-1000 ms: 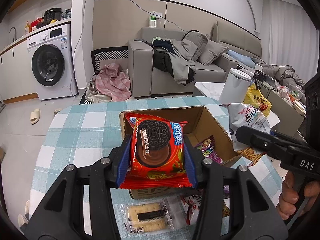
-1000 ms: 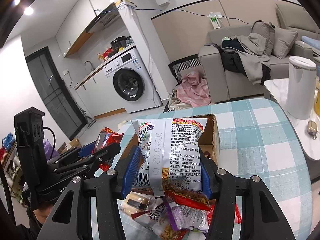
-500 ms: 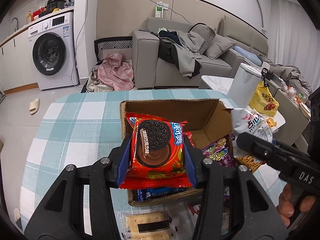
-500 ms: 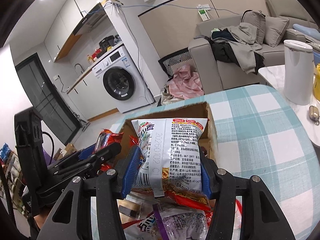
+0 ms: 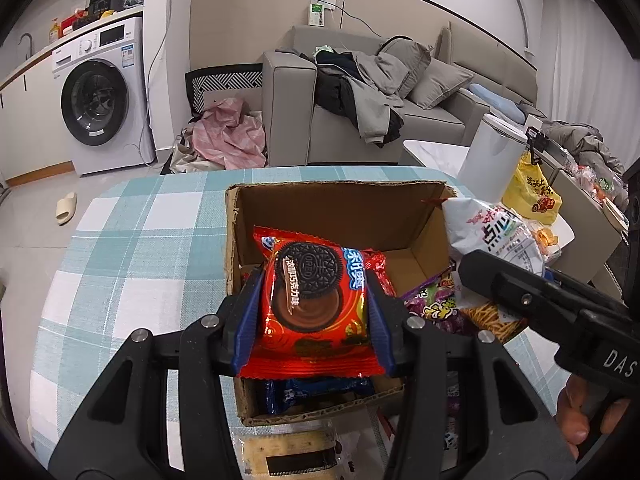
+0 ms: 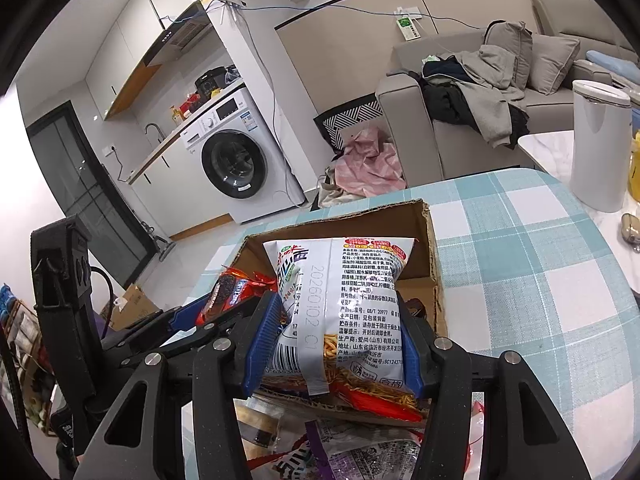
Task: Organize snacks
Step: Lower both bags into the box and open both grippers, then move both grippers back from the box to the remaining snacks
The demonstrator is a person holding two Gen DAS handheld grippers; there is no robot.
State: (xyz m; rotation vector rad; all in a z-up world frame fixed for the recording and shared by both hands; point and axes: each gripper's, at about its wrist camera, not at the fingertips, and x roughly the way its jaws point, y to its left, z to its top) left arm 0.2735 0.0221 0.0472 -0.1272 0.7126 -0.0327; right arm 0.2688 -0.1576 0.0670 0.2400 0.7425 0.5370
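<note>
The left gripper (image 5: pixel 314 312) is pinching a red cookie pack (image 5: pixel 316 300) and the right gripper (image 6: pixel 340 340) is pinching a white snack bag (image 6: pixel 352 304) over the cardboard box (image 5: pixel 340 208).

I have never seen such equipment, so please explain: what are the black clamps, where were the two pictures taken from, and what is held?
No robot: a person holds a clamp in each hand, each with a camera looking along its fingers. One picture is from the left gripper, shut on a red cookie pack. The other is from the right gripper, shut on a white snack bag. Both are over an open cardboard box on a checked tablecloth. More snacks lie in and around the box.
</note>
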